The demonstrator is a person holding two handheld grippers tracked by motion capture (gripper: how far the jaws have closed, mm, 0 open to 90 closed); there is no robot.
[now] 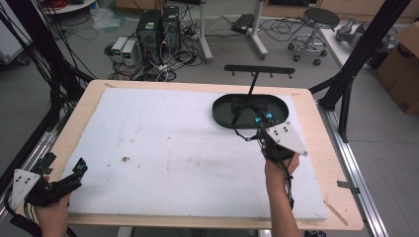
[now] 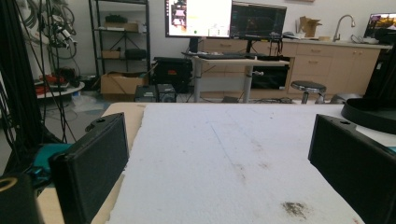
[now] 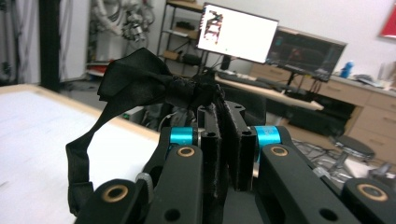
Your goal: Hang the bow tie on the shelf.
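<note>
A black bow tie point(image 1: 249, 104) hangs above the black oval tray point(image 1: 218, 116) at the far right of the white foam board point(image 1: 173, 148), its thin strap looping down toward the tray. My right gripper point(image 1: 262, 119) is shut on the tie's knot. In the right gripper view the jaws point(image 3: 224, 126) press together on the fabric, the bow tie point(image 3: 140, 79) spreads to the left and its strap point(image 3: 77, 158) dangles. My left gripper point(image 1: 79, 170) rests at the board's near left corner. It stands open point(image 2: 219, 158) with nothing between its jaws.
A black bar with hooks point(image 1: 259, 70) stands on a post just behind the tray. The wooden table edge point(image 1: 316, 148) runs close to the right of the tray. The tray's rim point(image 2: 369, 116) lies at the far right in the left gripper view.
</note>
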